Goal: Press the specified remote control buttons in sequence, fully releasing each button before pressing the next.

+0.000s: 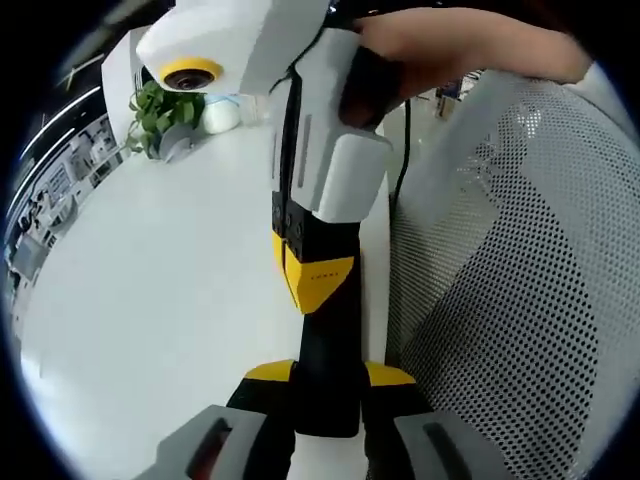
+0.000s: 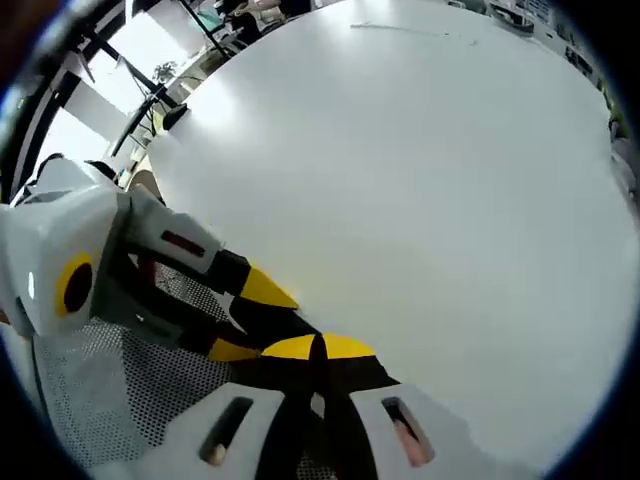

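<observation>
A slim black remote (image 1: 326, 370) sits edge-on between the yellow-tipped jaws of my left gripper (image 1: 330, 376), which is shut on it; its buttons are hidden. My right gripper (image 1: 318, 288) reaches down from the top of the left gripper view, held by a person's hand (image 1: 450, 45). Its jaws are shut, and the yellow tip rests against the remote's far end. In the right gripper view, my right gripper (image 2: 319, 346) is shut at the bottom. The left gripper (image 2: 250, 320) enters from the left with the black remote (image 2: 285, 322) between its fingers.
A wide white table (image 1: 150, 280) (image 2: 420, 180) lies beyond both grippers. A small potted plant (image 1: 160, 110) and a white container (image 1: 222, 112) stand at its far edge. A white mesh chair back (image 1: 520, 280) (image 2: 90, 400) stands close beside the grippers.
</observation>
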